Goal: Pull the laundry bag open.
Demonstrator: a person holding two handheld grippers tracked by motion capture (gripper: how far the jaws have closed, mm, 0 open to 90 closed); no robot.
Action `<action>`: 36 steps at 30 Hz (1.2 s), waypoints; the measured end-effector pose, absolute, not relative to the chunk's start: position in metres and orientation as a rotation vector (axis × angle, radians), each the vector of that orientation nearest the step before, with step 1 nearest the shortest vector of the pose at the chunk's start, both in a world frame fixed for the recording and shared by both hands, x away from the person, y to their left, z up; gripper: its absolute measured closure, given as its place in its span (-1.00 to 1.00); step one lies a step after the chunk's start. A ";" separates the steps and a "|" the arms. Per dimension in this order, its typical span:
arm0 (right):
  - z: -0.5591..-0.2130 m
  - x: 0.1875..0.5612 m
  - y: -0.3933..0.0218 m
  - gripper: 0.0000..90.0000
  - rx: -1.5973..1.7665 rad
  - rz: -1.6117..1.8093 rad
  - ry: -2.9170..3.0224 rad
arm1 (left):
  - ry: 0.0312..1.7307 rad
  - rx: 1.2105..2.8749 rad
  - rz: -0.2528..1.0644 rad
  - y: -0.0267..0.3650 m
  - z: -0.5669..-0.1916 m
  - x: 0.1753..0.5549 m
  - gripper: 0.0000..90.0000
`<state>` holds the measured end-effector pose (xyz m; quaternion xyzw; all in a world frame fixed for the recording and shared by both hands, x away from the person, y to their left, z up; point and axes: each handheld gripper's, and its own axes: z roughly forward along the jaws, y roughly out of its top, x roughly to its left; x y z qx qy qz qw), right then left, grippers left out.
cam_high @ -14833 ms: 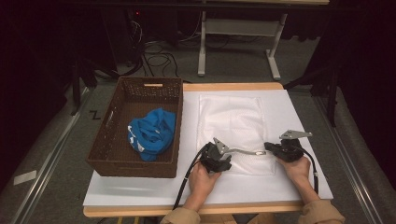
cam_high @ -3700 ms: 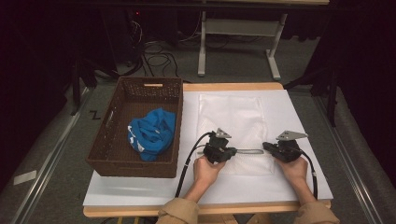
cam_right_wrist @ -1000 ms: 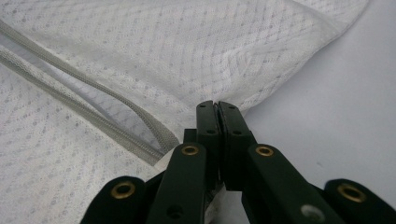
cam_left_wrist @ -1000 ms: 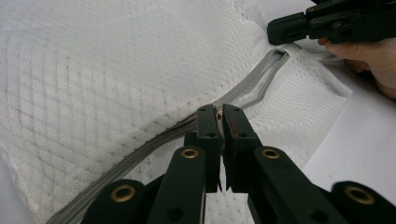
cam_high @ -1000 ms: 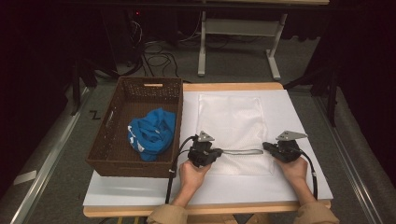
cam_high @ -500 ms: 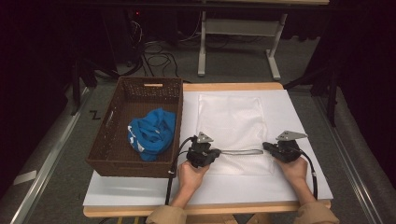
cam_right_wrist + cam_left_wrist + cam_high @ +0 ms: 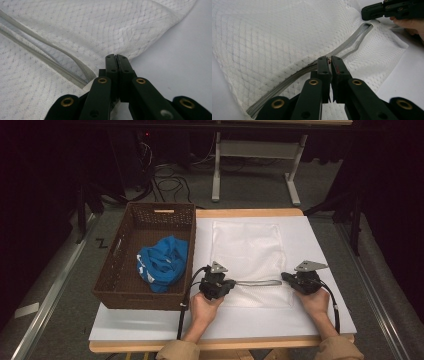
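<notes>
Currently: mesh bag zip half opened

High view: left tongs (image 7: pixel 226 283), further left along the zip than seconds ago, have opened the mesh laundry bag (image 7: pixel 248 260) on the counter (image 7: pixel 150 327); the blue garment (image 7: pixel 162 261) waits in the basket (image 7: pixel 120 270).

Left gripper view: tongs clamp the zip slider (image 7: pixel 328 60), itself mostly hidden.

Right gripper view: right tongs (image 7: pixel 116 58) pinch the bag's corner; the grip point is hidden.

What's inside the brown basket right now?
The basket holds a crumpled blue cloth with white markings, towards its right side. Dark woven bottom shows around it. Anything beneath the cloth is covered.
</notes>
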<state>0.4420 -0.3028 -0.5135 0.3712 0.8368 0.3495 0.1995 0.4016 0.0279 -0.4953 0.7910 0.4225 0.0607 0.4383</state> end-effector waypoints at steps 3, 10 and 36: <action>-0.513 0.442 -0.304 1.00 1.050 0.986 2.325 | 1.052 1.958 0.152 0.027 -0.496 0.402 0.92; -0.512 0.442 -0.307 1.00 1.078 1.020 2.301 | 1.061 1.949 0.151 0.028 -0.495 0.403 0.92; -0.510 0.447 -0.320 1.00 1.134 0.946 2.286 | 1.069 1.933 0.151 0.029 -0.496 0.405 0.92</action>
